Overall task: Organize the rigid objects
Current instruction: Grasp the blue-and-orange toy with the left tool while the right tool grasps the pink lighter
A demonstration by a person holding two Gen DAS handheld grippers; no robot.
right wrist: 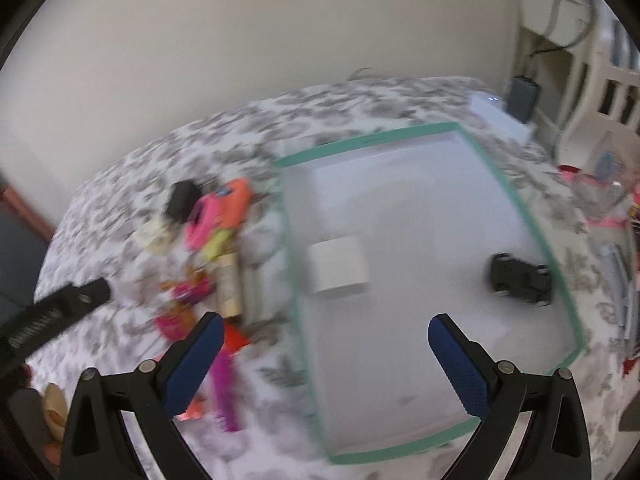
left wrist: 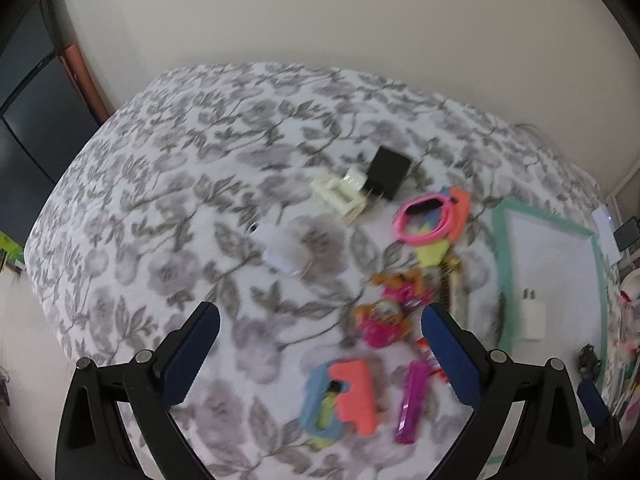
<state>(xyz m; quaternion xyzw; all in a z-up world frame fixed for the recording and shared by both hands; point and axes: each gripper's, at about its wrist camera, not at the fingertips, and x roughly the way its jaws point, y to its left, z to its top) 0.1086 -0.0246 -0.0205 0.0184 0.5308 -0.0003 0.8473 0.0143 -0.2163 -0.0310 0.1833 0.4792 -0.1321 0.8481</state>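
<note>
Lying in the tray (right wrist: 528,216), white charger (right wrist: 338,266) ahead of right tool (right wrist: 326,344).

Soft, even daylight is filling both views, casting only faint shadows. Motion blur is smearing the floral bedspread (left wrist: 180,208) and toys, while fisheye distortion is bending and darkening the edges.

Both the left gripper (left wrist: 320,354) and the right gripper (right wrist: 325,362) are built from black frames with silver screws; blue, seemingly textured finger pads (right wrist: 460,368) are fitted.
</note>
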